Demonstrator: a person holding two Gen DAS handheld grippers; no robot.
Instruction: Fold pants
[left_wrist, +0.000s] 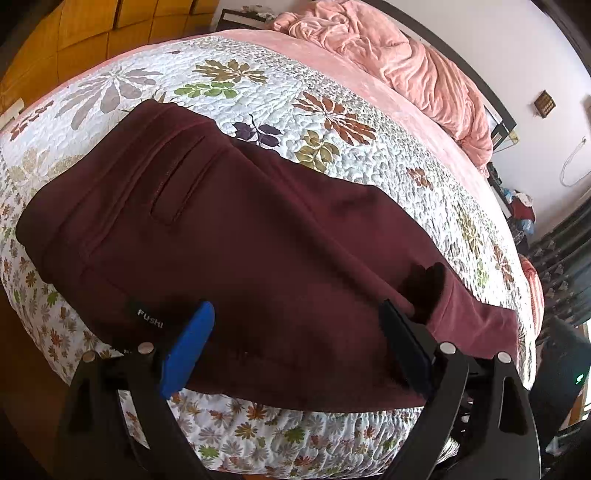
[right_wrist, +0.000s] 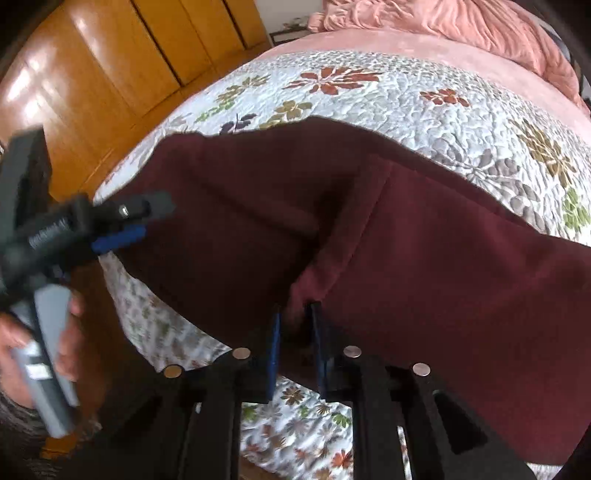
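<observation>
Dark maroon pants lie across a floral quilt, waistband to the left, with a back pocket and a black label near the hem edge. My left gripper hovers over the near edge of the pants, jaws wide apart with nothing pressed between the blue pads. In the right wrist view the pants show a raised fold at the near edge, and my right gripper is shut on that fold. A hand holds the left gripper at the left of that view.
The floral quilt covers a bed whose near edge runs below the pants. A crumpled pink blanket lies at the far side. A wooden wardrobe stands to the left. Clutter sits by the wall at right.
</observation>
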